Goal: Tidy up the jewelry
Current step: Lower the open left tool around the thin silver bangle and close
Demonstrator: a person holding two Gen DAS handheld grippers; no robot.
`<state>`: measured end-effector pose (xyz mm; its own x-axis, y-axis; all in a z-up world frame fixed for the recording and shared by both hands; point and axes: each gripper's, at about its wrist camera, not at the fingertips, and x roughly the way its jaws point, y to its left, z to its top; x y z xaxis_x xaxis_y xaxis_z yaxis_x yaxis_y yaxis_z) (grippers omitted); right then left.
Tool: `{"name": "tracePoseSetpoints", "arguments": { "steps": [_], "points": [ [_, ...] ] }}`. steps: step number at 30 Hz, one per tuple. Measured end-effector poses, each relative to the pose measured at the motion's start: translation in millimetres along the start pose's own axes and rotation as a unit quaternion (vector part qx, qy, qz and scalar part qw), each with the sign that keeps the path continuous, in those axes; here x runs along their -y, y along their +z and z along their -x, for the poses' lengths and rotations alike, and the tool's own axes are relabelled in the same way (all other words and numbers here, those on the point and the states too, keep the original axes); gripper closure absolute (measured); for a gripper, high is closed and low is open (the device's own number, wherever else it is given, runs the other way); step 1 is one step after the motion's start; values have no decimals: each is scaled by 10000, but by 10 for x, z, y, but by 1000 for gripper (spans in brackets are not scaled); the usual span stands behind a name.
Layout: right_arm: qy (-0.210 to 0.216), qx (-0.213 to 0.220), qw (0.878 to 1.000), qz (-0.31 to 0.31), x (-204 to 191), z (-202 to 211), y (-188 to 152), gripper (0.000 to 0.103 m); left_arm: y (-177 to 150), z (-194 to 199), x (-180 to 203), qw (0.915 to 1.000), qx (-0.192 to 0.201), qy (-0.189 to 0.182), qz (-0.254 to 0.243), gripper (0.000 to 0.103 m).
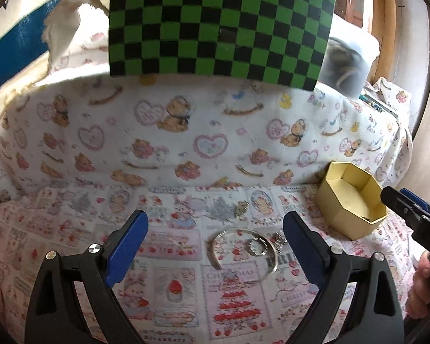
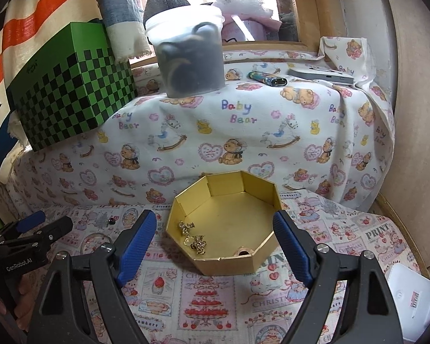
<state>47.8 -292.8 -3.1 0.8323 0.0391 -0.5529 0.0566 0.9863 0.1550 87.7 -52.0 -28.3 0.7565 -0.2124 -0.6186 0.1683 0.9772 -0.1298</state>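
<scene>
A gold octagonal box [image 2: 229,218] stands open on the patterned cloth; it also shows in the left wrist view [image 1: 349,197] at the right. Gold earrings [image 2: 193,236] and a small ring [image 2: 243,251] lie inside it. My right gripper [image 2: 215,238] is open and empty, its fingers either side of the box's near part. My left gripper [image 1: 215,238] is open and empty above a silver bangle [image 1: 240,249], a small scalloped ring [image 1: 257,247] and a silver piece [image 1: 279,240] on the cloth. A small dark earring [image 1: 240,207] lies farther back.
A green-and-black checkered box [image 1: 220,23] and a clear plastic tub [image 2: 186,54] stand on the raised cloth-covered ledge behind. A lighter [image 2: 268,78] and a flat grey device [image 2: 321,76] lie on the ledge. A white packet [image 2: 412,298] lies at the right.
</scene>
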Motion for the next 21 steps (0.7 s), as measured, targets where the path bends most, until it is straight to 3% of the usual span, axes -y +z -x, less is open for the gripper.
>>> {"name": "tracePoseSetpoints", "arguments": {
  "steps": [5, 13, 21],
  "points": [
    [-3, -17, 10000, -51, 15, 6, 1, 18, -35, -99, 84, 9988, -383, -275, -88, 9],
    [15, -25, 10000, -42, 1, 16, 4, 18, -166, -260, 366, 9924, -682, 3, -1021, 9],
    [11, -42, 10000, -43, -5, 10, 10, 18, -212, -496, 456, 9878, -1105, 59, -1096, 9]
  ]
}}
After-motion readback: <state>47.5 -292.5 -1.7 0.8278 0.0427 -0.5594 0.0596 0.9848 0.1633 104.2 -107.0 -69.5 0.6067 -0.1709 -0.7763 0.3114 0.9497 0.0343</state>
